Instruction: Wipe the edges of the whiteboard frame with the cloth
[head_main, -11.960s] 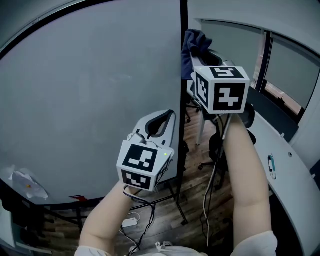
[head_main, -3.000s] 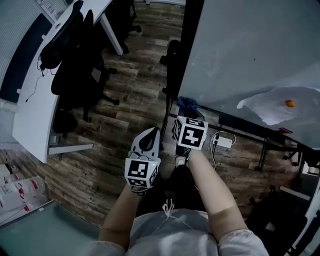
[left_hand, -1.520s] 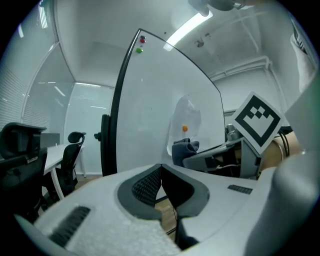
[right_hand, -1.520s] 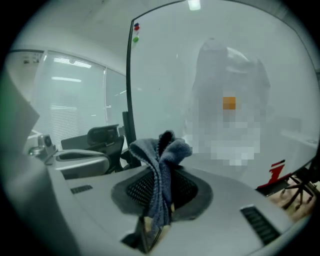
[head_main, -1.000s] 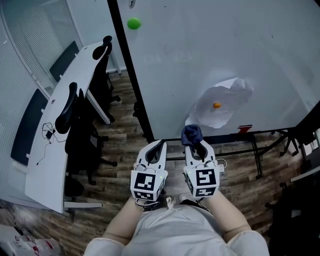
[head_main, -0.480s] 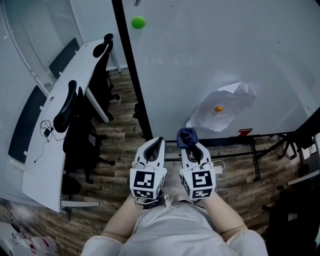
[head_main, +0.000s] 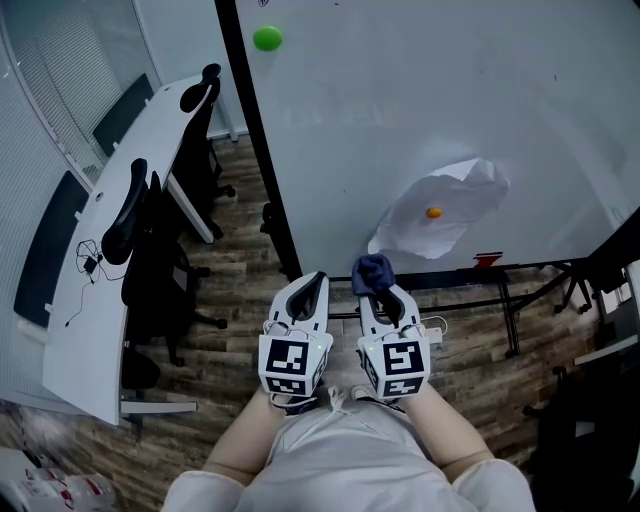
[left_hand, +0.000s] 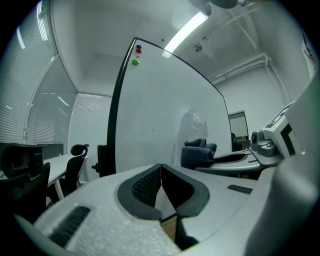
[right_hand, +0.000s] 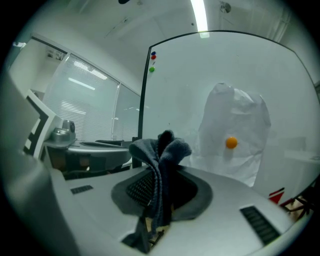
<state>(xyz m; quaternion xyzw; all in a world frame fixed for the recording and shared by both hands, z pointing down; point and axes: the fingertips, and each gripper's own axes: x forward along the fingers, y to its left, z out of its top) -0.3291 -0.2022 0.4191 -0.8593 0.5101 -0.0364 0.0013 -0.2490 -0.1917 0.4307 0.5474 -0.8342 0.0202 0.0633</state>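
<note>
Wooden floor | whiteboard upright, black frame along its left edge | paper sheet pinned by orange magnet | left gripper jaws together, empty | right gripper beside it, clamped on dark cloth near board's lower corner

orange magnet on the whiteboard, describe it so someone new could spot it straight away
Start at the big whiteboard that fills the upper right of the head view. Low on it hangs a crumpled white sheet, and the orange magnet is the small dot near that sheet's middle. The green magnet, by contrast, sits on bare board beside the black frame.
</note>
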